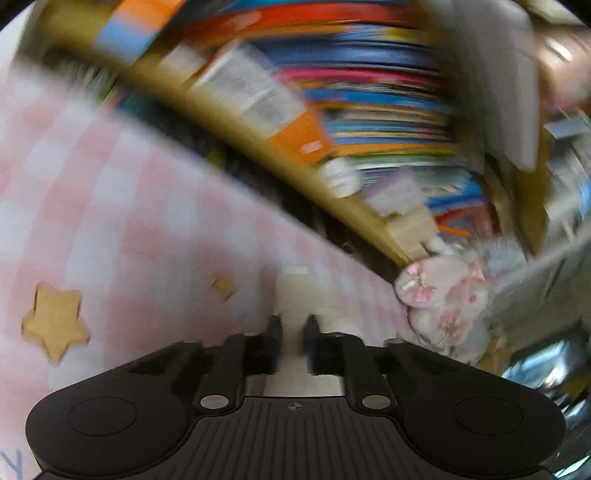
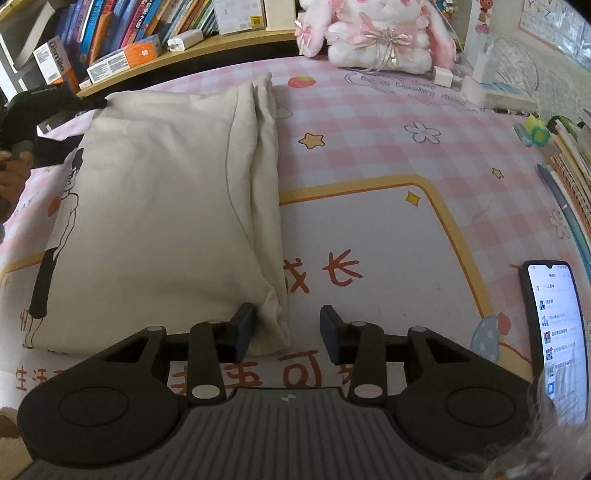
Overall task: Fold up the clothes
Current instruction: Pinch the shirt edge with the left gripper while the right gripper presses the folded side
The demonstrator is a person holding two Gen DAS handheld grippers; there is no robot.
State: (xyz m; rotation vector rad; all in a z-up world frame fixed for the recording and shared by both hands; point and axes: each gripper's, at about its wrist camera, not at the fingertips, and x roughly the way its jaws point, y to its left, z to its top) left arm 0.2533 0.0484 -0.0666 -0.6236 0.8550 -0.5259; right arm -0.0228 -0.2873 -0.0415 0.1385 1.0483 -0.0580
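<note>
Left wrist view: low, close over the pink checked mat (image 1: 147, 221), facing the far bookshelf (image 1: 369, 92).
Right wrist view: higher, angled steeply down at the mat.
Shared: plush rabbit (image 2: 376, 33), bookshelf.

The folded shirt (image 2: 166, 206) lies on the table mat (image 2: 369, 240) left of centre, a phone (image 2: 554, 332) sits at the right edge, and behind them a plush rabbit (image 2: 376, 33) stands right of the bookshelf (image 2: 147, 40).

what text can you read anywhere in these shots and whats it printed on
"成长": red characters on the desk mat
"可": red, near mat edge, neighbours hidden by the right gripper
"生活": red, mat's left edge
Phone screen, book spines, orange box, cursive by the plush rabbit: too small
Left wrist view: too blurred
</note>
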